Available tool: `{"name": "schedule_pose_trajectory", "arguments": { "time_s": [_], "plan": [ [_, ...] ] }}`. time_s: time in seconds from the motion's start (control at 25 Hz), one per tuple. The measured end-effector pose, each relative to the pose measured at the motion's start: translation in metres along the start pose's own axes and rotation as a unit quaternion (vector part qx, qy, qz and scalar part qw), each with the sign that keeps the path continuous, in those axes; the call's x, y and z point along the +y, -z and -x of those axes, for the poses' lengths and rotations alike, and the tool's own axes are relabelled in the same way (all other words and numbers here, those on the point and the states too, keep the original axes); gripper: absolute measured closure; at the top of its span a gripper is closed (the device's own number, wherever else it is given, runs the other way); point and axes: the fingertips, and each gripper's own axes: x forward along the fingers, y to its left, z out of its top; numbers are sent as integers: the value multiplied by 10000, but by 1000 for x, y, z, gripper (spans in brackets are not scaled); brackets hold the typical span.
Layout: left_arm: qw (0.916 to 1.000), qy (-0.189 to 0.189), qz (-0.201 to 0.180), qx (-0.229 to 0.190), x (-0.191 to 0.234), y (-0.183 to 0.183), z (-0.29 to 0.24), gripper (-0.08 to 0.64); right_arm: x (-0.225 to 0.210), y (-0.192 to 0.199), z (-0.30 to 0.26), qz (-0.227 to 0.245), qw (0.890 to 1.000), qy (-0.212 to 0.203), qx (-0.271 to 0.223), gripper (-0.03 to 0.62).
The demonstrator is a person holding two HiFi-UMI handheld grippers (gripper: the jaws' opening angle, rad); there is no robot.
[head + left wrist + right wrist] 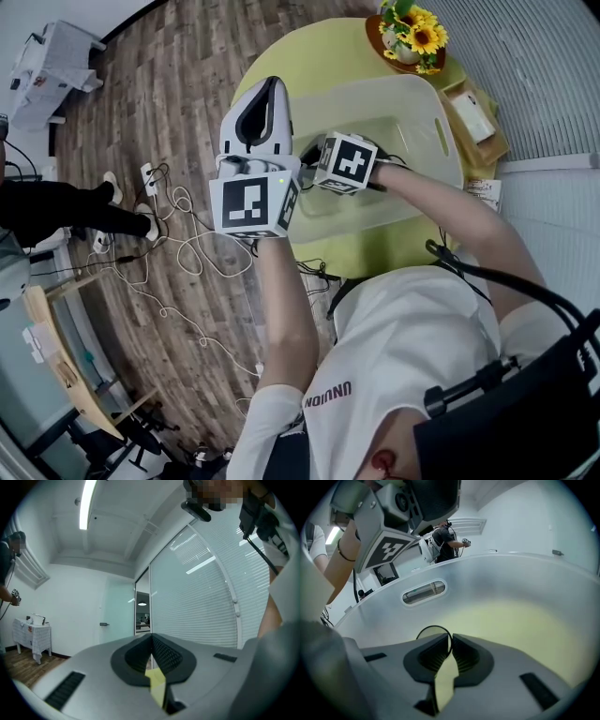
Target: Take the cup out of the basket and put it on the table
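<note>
A clear cup [427, 632] shows in the right gripper view only as a thin dark rim ring inside the translucent plastic basket [497, 578]. My right gripper [451, 642] is shut on that rim, one pad on each side of the cup wall. In the head view the right gripper [314, 156] reaches into the basket [441, 127] from its near left side, and the cup itself is hidden there. My left gripper [270, 86] is held up to the left of the basket, pointing level. Its jaws [151, 644] are shut with nothing between them.
The basket stands on a round yellow-green table [309, 52]. A pot of sunflowers [412, 33] and a small box [473, 112] are at the table's far side. Cables [183, 244] trail over the wood floor on the left, where a person's legs [66, 211] stand.
</note>
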Motion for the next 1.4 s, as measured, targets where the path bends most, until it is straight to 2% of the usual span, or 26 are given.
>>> {"name": "schedule_pose_trajectory", "arguments": {
  "time_s": [0.44, 0.76, 1.4],
  "plan": [
    [9996, 172, -157, -130, -7, -17, -1, 546, -8, -18, 32, -209, 9978, 442, -458, 551],
    [9994, 203, -196, -187, -16, -24, -3, 546, -15, -22, 56, -48, 9936, 856, -738, 551],
    [9990, 152, -312, -273, -30, -37, 6, 546, -24, -34, 110, 25, 9760, 1622, -1450, 551]
  ]
}}
